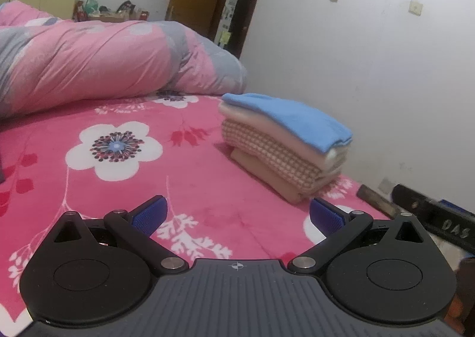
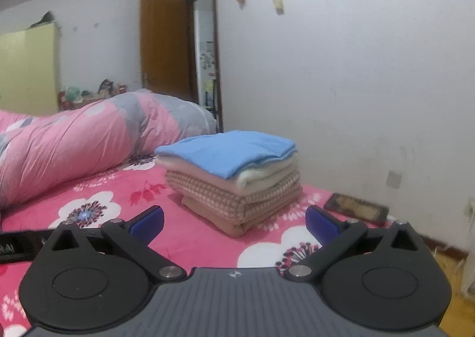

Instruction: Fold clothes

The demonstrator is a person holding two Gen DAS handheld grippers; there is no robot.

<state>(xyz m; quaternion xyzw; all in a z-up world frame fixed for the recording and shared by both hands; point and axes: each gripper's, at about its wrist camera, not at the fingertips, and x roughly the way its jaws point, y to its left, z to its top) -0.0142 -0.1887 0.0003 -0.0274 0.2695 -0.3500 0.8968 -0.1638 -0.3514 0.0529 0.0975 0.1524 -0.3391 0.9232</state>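
Although no loose garment lay within either view, a stack of folded clothes (image 2: 234, 179) sat on the floral bedsheet (image 1: 124, 194), at about one o'clock from the left gripper (image 1: 237, 215) and near twelve o'clock from the right gripper (image 2: 234, 224). I counted a blue piece (image 2: 228, 152) on top, cream and checked layers beneath it, and a tan one at the bottom. I judged the folding at this stack finished, or between garments; the next move would call for finding another garment, none being visible. Both my grippers stood spread wide and held nothing, hovering over the sheet short of the stack. A rolled pink quilt (image 1: 89, 60) lay at ten o'clock; the white wall (image 2: 356, 84) stood behind the stack.
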